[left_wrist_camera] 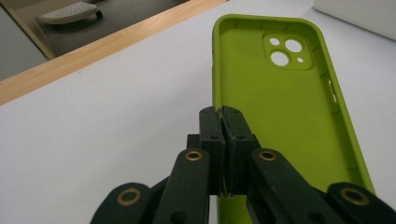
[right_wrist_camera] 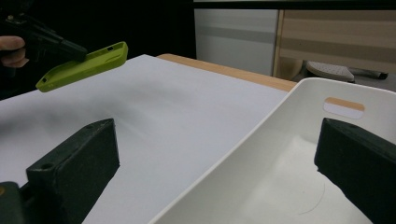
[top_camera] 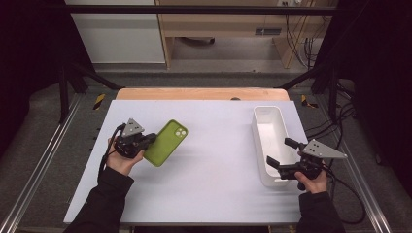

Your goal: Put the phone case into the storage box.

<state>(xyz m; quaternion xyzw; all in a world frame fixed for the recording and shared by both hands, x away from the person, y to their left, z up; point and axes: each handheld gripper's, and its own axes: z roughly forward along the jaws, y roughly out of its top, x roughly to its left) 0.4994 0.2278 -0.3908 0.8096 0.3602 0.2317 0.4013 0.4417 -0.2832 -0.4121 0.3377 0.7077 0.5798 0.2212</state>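
Keep your left gripper (top_camera: 149, 140) pinched firmly on the side wall of the lime-green silicone phone case (top_camera: 166, 142), held above the table's left half. Your right gripper (top_camera: 278, 152) waits, jaws spread, astride the white plastic bin's (top_camera: 266, 120) wall. The case's long axis runs diagonally, camera cutout pointing far-right.

A lab recording bay: black aluminium frame rails (top_camera: 73, 73) stand around the white-topped table (top_camera: 204, 184), cables (top_camera: 340, 121) trail right of it, plain plywood furniture (top_camera: 218, 24) behind it.
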